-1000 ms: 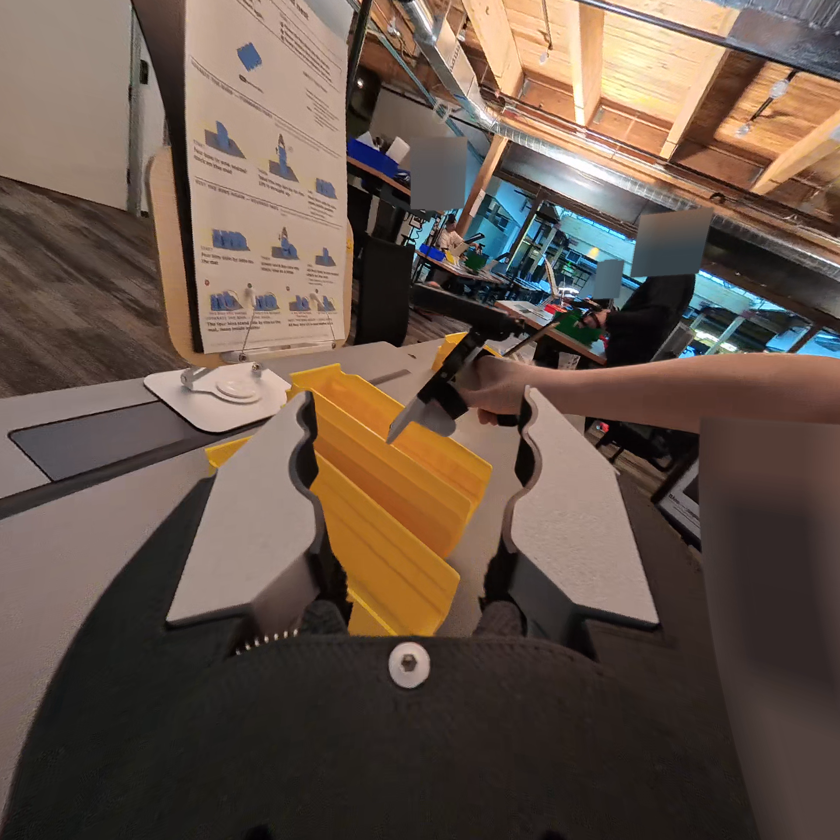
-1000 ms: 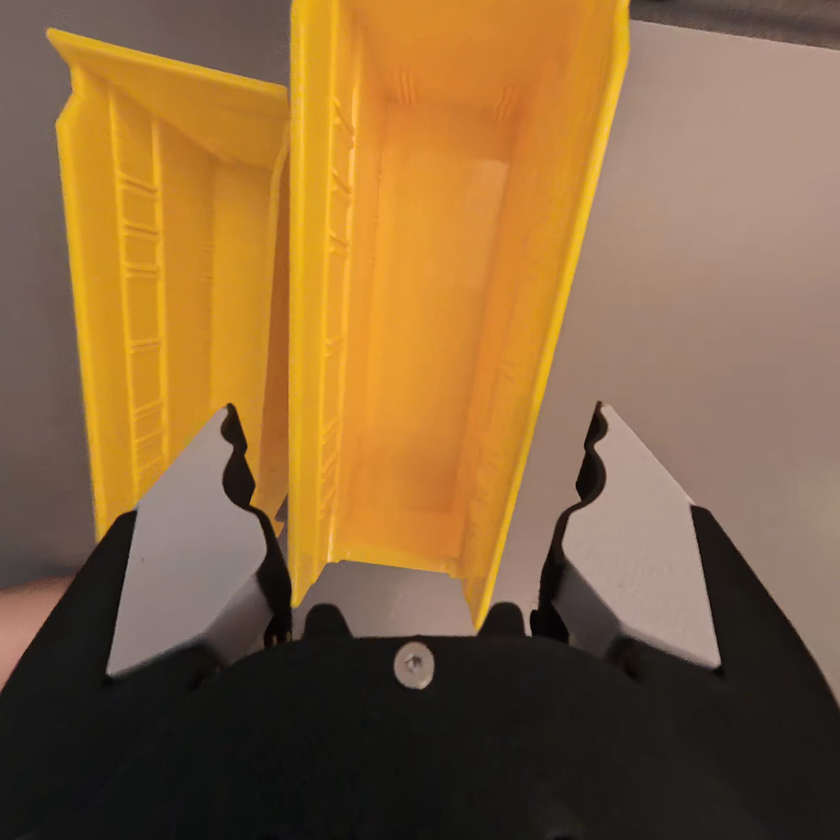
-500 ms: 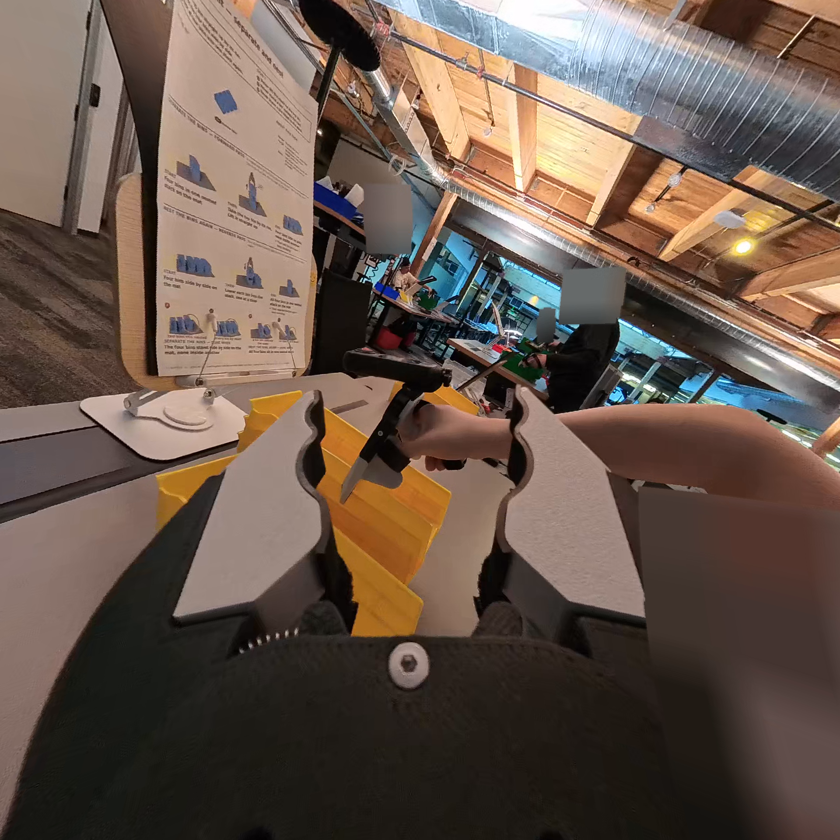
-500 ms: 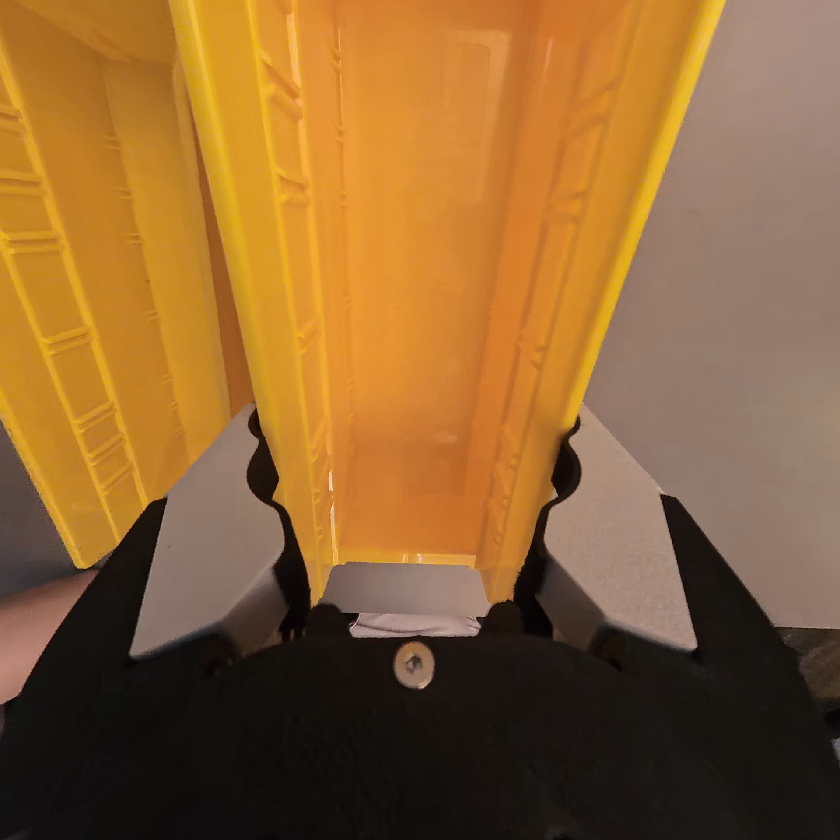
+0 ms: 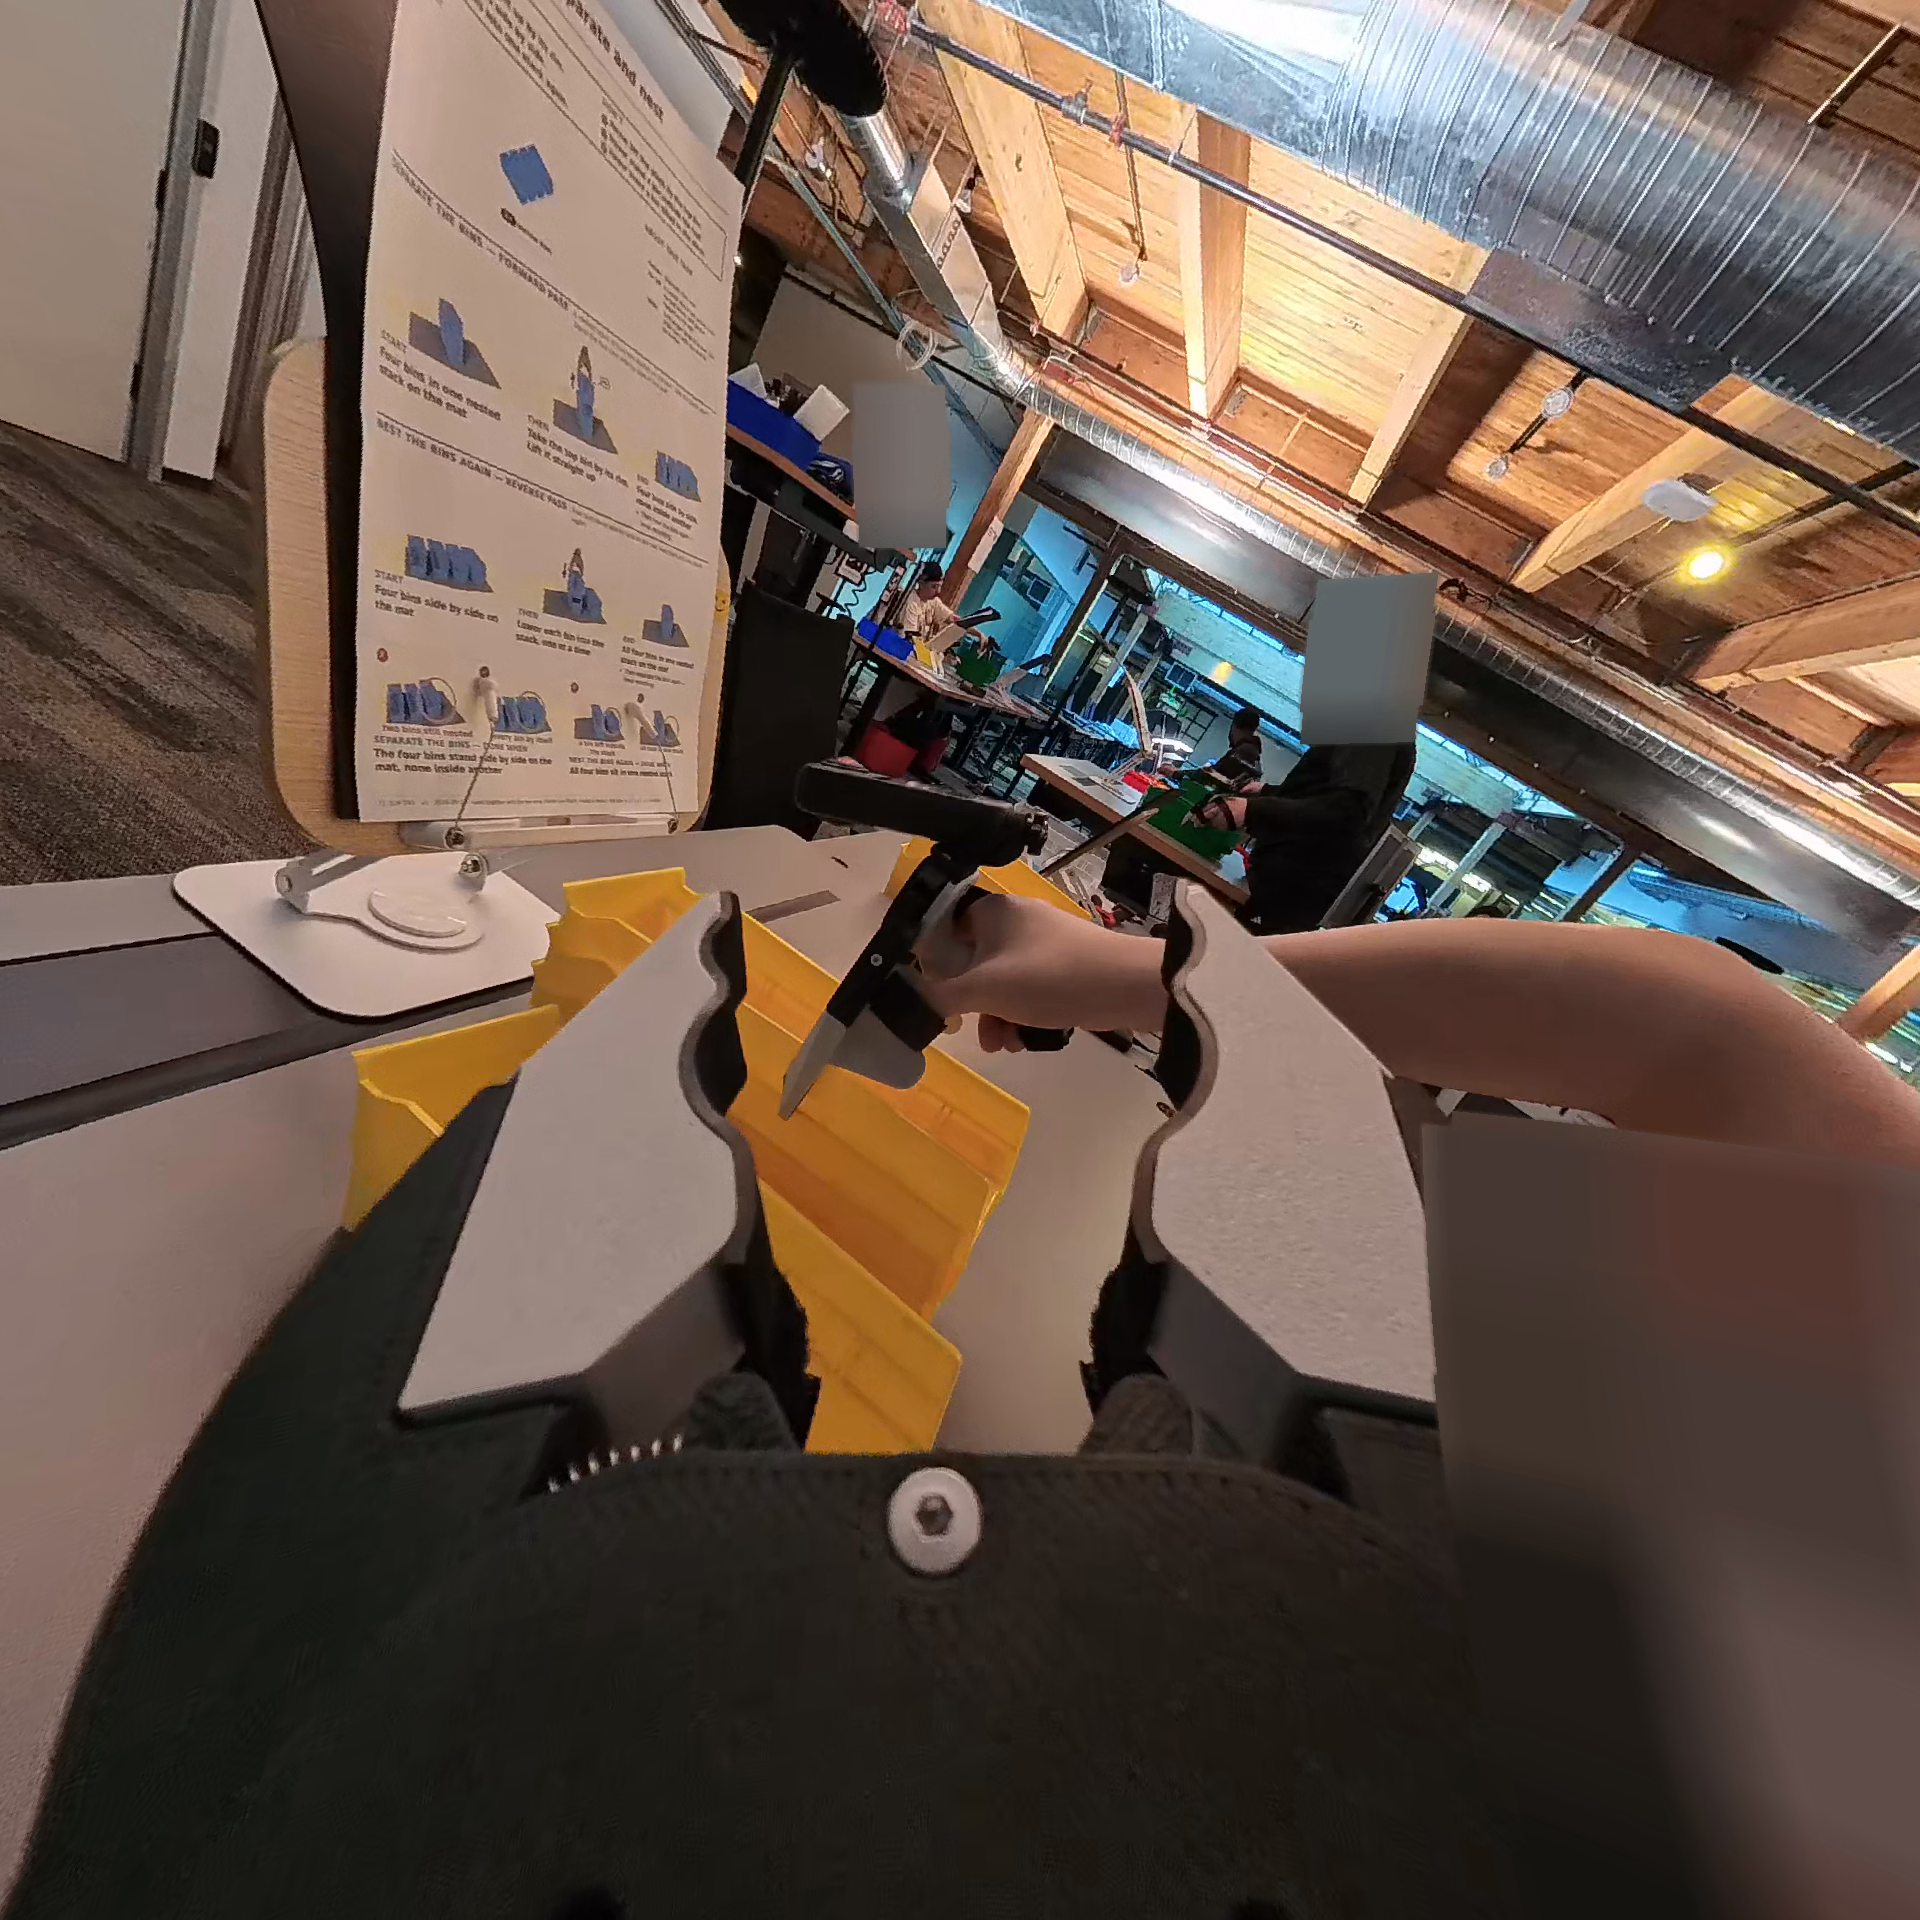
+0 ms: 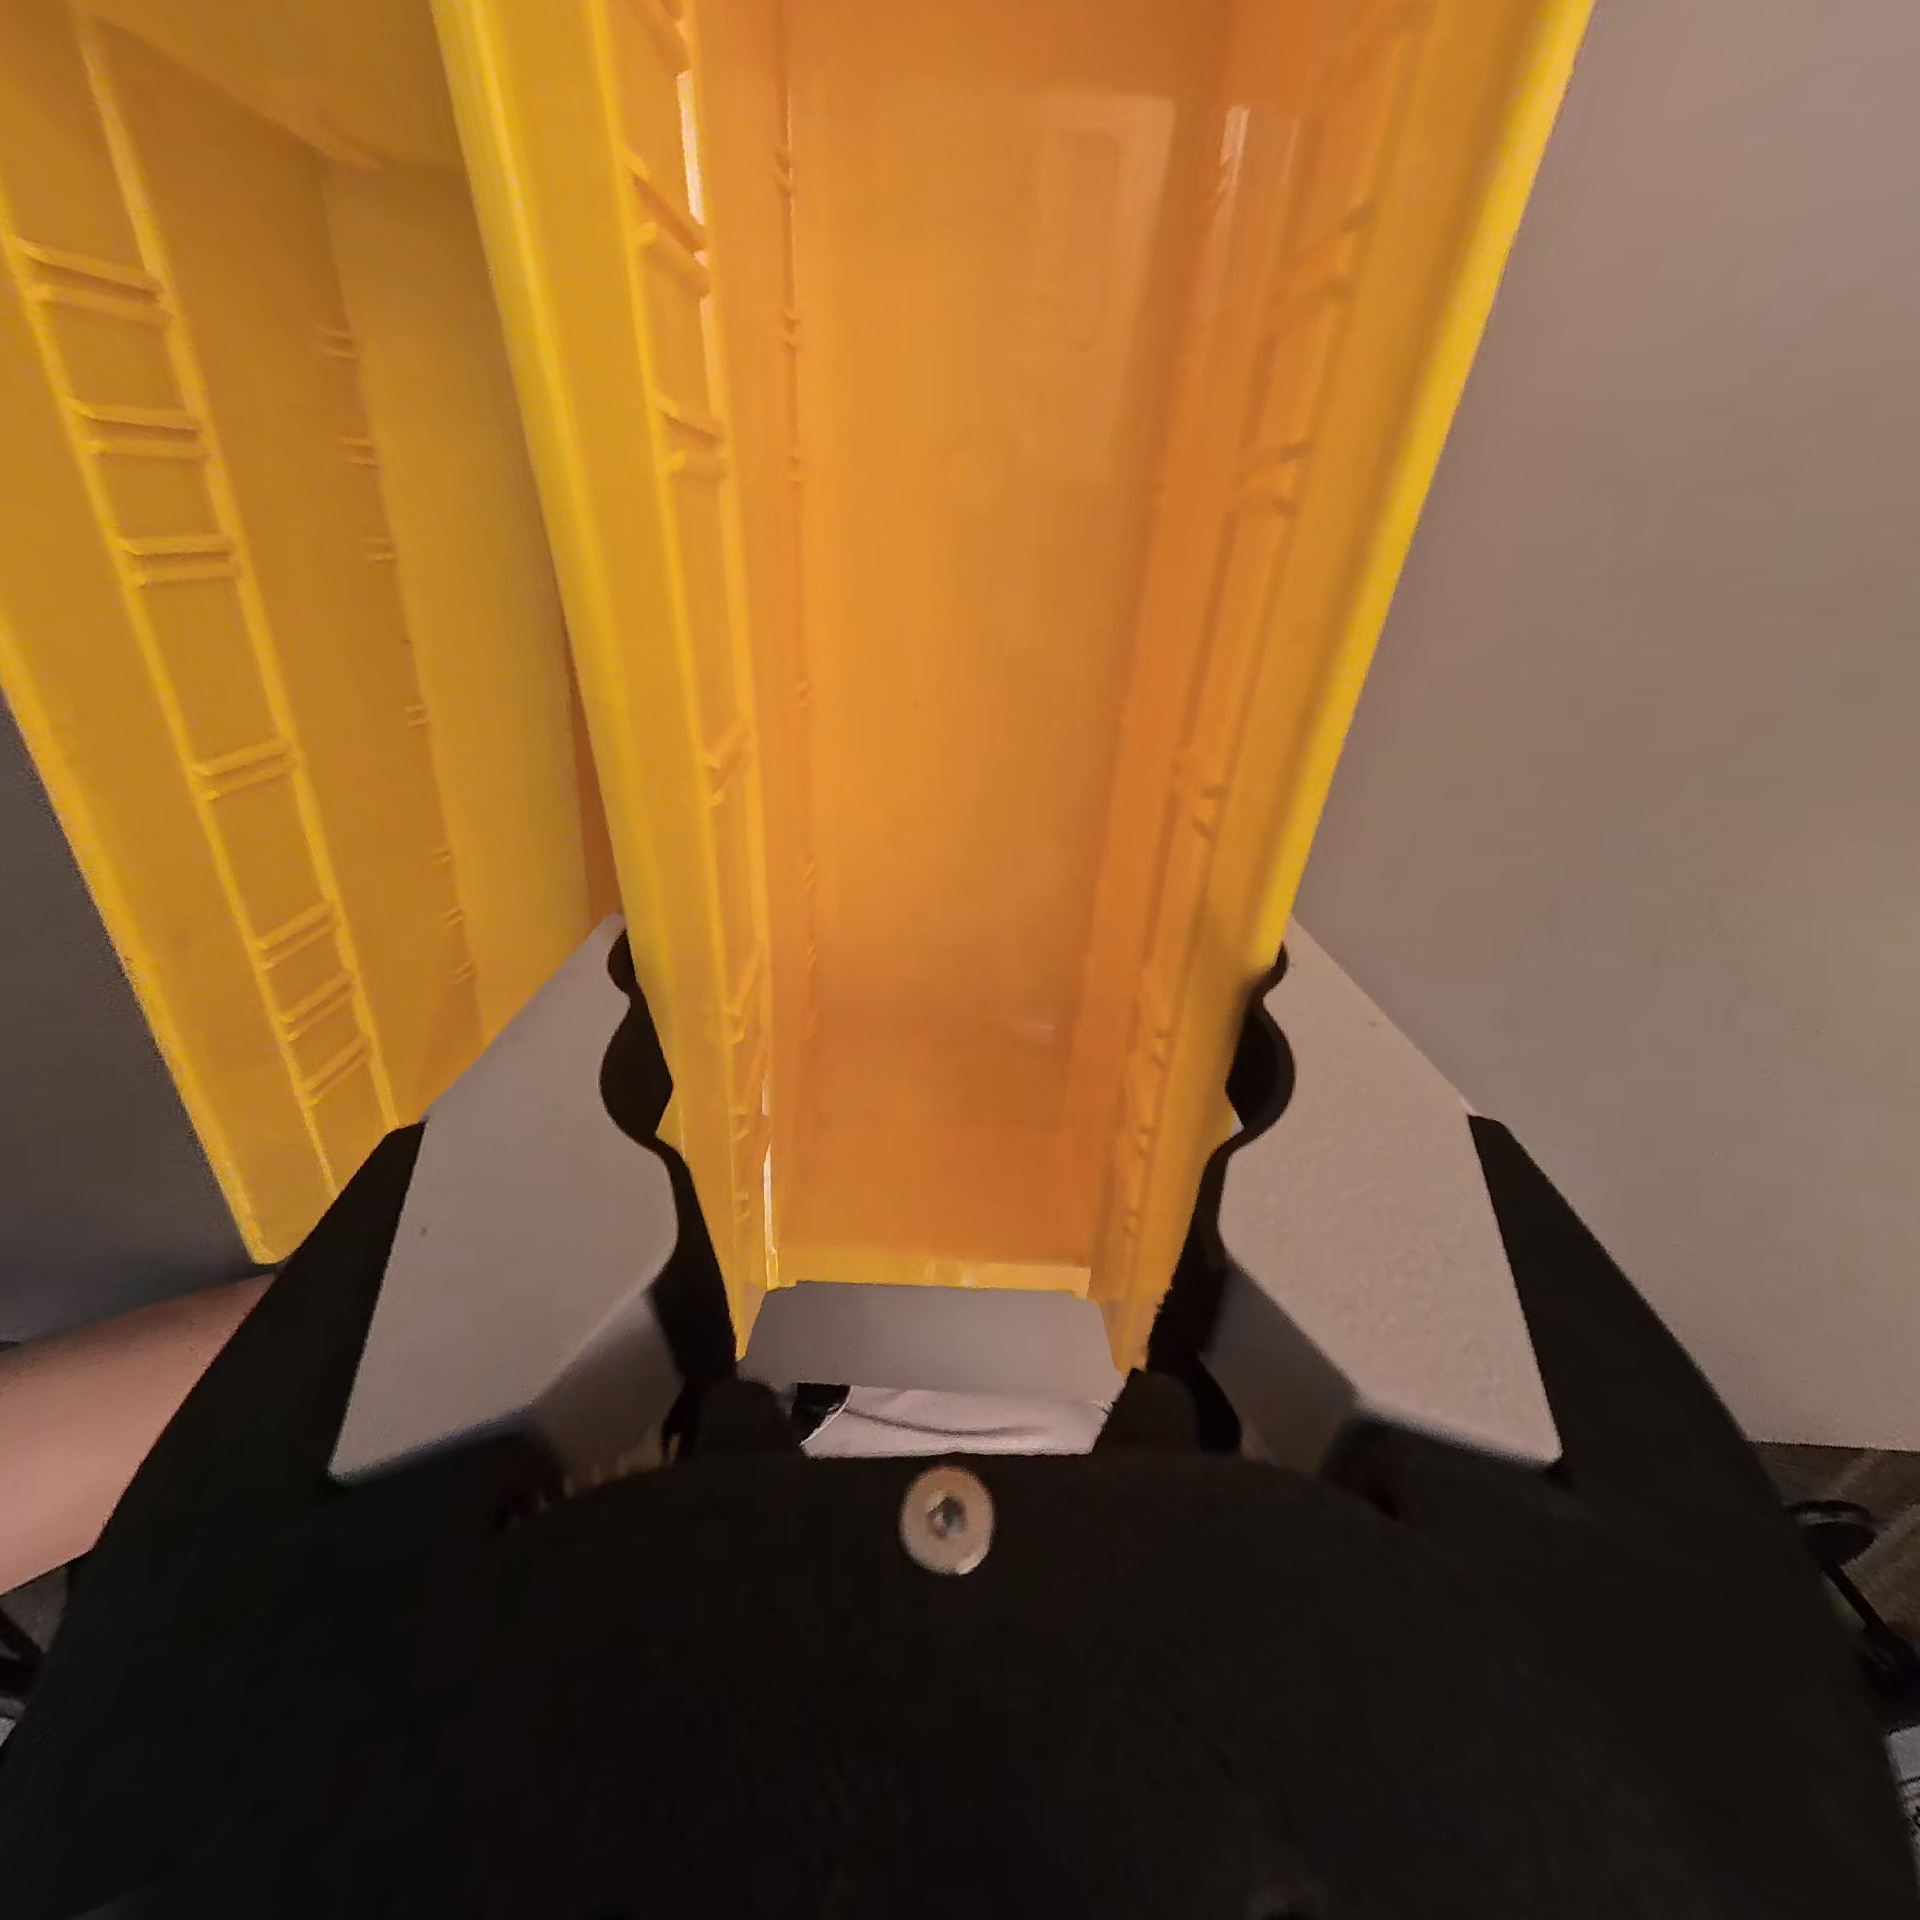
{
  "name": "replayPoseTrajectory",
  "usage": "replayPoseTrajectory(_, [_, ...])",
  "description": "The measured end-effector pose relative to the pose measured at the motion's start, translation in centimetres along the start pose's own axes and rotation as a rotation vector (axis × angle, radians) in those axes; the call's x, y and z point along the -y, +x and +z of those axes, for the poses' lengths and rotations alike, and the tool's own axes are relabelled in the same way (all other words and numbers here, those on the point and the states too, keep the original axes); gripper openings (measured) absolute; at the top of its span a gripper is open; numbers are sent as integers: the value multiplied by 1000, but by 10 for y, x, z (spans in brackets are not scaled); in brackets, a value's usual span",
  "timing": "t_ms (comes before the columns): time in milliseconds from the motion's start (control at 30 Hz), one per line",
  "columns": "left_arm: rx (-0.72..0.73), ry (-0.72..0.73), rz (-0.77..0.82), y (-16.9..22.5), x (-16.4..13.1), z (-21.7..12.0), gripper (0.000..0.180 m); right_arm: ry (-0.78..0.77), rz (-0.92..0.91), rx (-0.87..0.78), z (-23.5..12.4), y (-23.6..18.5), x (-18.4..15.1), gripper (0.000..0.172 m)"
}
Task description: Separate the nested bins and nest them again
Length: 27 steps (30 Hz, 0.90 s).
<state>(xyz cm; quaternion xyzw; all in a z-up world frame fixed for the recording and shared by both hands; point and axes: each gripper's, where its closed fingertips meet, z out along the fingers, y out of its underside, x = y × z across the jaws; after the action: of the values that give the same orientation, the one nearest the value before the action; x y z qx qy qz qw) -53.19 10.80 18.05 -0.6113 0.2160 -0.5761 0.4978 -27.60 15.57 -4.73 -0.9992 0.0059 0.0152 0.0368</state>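
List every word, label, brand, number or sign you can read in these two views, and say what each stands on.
Printed sheet, propped upright on a white stand: headings, captions and small print beside blue diagrams. It is partly legible, but I do not transcribe writing, and the finest print is too small to read.
Yellow bins, both views: no lettering or label visible.
Background workshop: nothing readable.

Wrist views, seemingly sharing yellow bins [image 5: 883, 1164]
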Motion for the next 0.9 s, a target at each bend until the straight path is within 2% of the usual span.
replayPoseTrajectory(433, [3,-21,-9,-2,-4,1,79,26,10,27,-22,-2,6,111])
replayPoseTrajectory(667, [12,-23,-20,-6,-4,-1,79,67,-4,48,-75,3,12,109])
replayPoseTrajectory(800, [22,-16,-25,-9,-3,-1,79,88,14,112,-111,18,6,108])
replayPoseTrajectory(900, [27,-25,-30,-11,-5,2,79,126,16,130,-129,45,1,109])
